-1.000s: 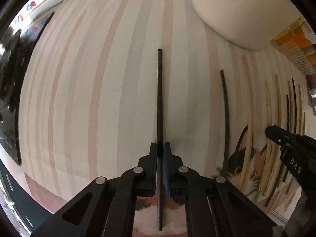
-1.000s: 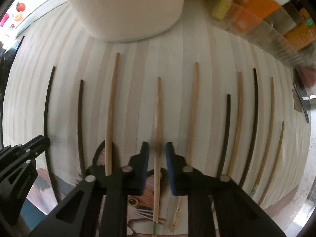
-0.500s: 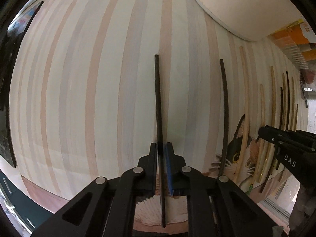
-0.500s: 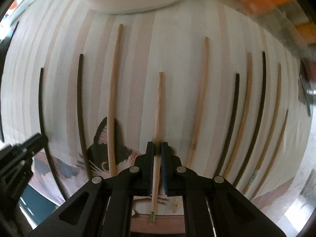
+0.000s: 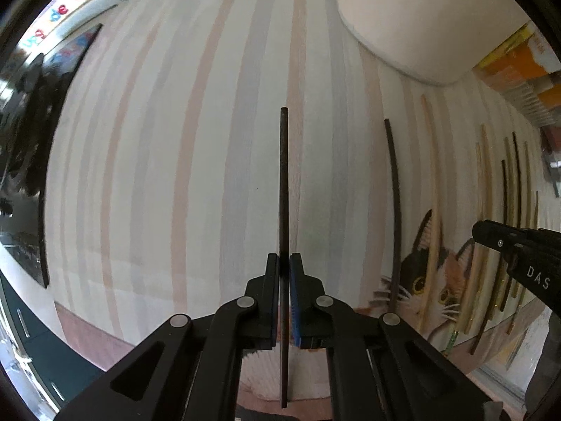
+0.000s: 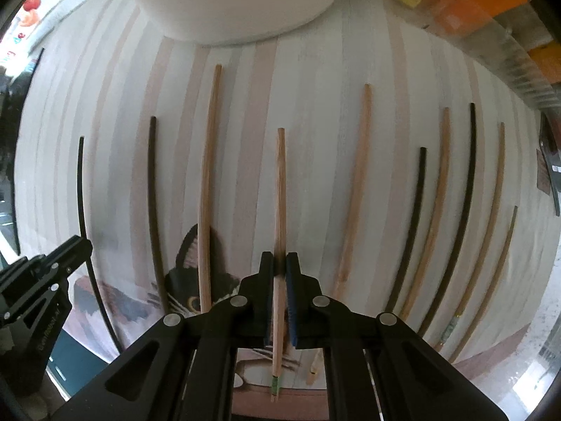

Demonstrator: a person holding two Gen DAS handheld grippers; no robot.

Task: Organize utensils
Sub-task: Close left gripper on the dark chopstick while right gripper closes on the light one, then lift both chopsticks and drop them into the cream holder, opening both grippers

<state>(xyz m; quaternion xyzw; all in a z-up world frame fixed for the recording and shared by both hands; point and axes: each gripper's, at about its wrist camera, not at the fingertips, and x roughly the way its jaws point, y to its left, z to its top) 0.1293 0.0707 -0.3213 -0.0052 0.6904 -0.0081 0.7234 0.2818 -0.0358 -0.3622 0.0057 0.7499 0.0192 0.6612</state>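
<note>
My left gripper (image 5: 284,263) points down at the striped mat (image 5: 157,175). Its jaws are closing tight on a thin black chopstick (image 5: 284,182), and the pads press on it. A second black chopstick (image 5: 394,203) lies to the right. My right gripper (image 6: 279,263) is shut on a light wooden chopstick (image 6: 280,189) with a green-banded end. Several more wooden and dark chopsticks lie side by side on the mat, such as a wooden one (image 6: 208,175) on the left and a dark one (image 6: 412,224) on the right. Each view shows the other gripper at its edge.
A large white round container (image 6: 228,0) stands at the far end of the mat. Orange and yellow packages (image 6: 491,7) are at the upper right. A cat picture (image 5: 431,277) is printed on the mat's near end. Dark items (image 5: 24,133) sit beyond the mat's left edge.
My right gripper's jaws, open around the wooden chopstick a second ago, have shut on it. The left gripper kept its grip on the black chopstick while it moved sideways over the mat.
</note>
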